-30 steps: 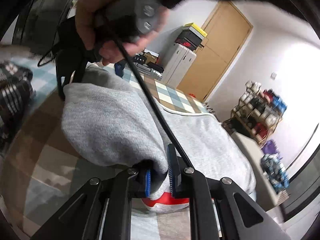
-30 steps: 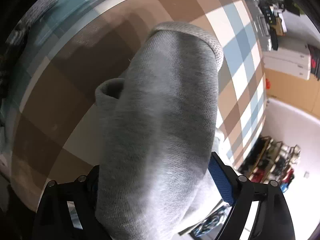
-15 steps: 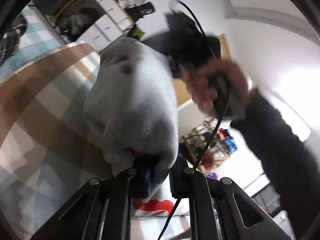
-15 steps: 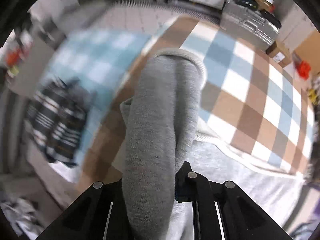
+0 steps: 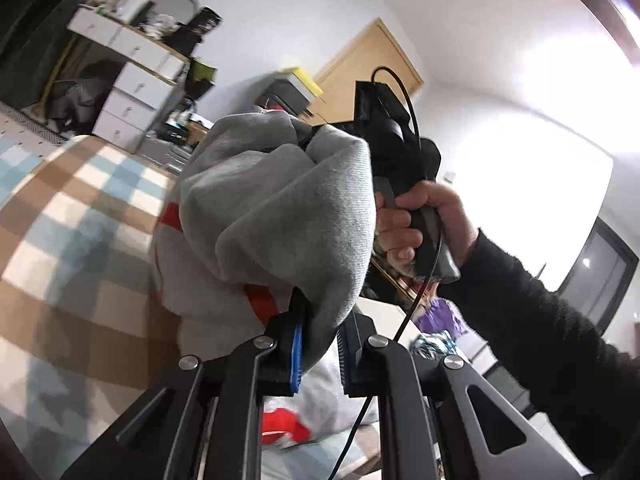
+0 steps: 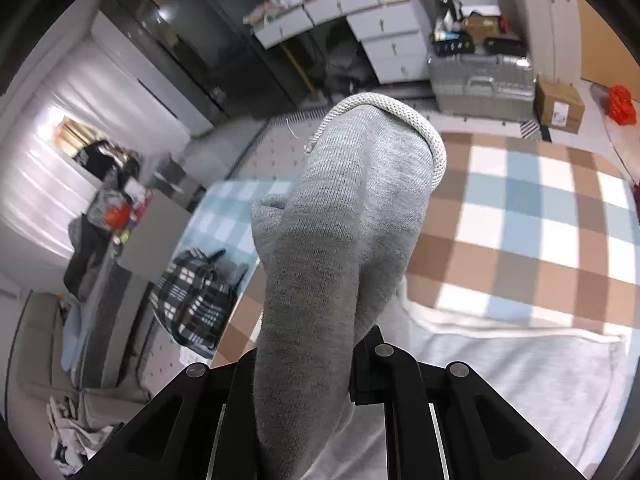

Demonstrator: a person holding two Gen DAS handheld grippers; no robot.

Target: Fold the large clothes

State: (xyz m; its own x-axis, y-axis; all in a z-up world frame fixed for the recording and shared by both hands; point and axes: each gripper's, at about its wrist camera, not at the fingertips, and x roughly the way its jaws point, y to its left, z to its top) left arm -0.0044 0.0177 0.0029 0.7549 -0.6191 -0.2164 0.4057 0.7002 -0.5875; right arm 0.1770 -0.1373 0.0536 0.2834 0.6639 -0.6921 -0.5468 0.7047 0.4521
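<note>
A grey sweatshirt [image 6: 520,368] with red print lies on the checked bed cover [image 6: 520,220], with part of it lifted by both grippers. My left gripper [image 5: 320,344] is shut on a thick grey fold [image 5: 280,208] that hangs up in front of the lens. My right gripper [image 6: 316,364] is shut on another bunched part [image 6: 344,220] edged with a white cord [image 6: 400,108]. The cloth hides most of its fingers. In the left wrist view, a hand [image 5: 420,224] in a black sleeve holds the right gripper just behind the raised fold.
A black-and-white plaid garment [image 6: 192,296] lies at the bed's left edge. Beyond the bed stand white drawers [image 6: 388,40], a silver suitcase [image 6: 480,80] and a cardboard box [image 6: 558,108]. A wooden door [image 5: 360,68] is at the back.
The right gripper closed from wide onto the grey cloth and rose with it, swinging to face along the bed. The left gripper lifted its fold too, and the right hand crossed to its right.
</note>
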